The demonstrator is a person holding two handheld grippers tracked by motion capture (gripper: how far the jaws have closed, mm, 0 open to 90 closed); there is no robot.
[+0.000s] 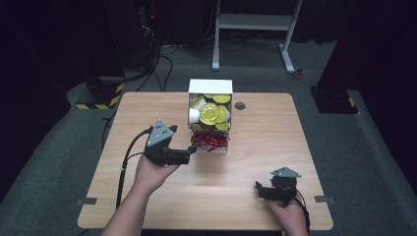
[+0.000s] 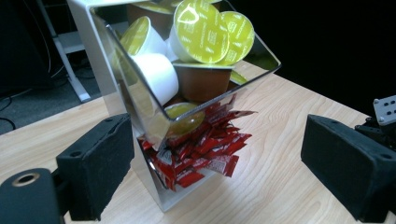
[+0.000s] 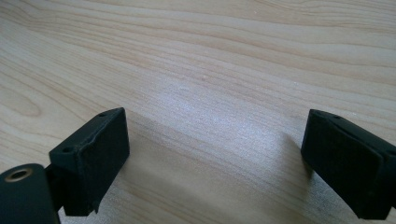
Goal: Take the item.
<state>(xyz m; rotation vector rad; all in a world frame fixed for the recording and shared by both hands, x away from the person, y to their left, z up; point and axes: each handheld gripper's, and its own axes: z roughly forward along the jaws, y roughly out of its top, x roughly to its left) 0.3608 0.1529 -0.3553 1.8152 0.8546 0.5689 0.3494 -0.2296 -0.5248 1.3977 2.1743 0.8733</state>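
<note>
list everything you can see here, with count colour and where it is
table: one, light wood, centre of the high view
dispenser stand: one, white with clear bins, far middle of the table
coffee capsules: many, too piled to count, white or brown cups with yellow-green lids, upper bin
sachets: many, red, lower bin of the stand
grommet: one, dark, in the table right of the stand
white frame: one, on the floor beyond the table
left gripper: one, black, open, pointing at the sachets
right gripper: one, black, open, low over the near right of the table
hands: two, near edge
</note>
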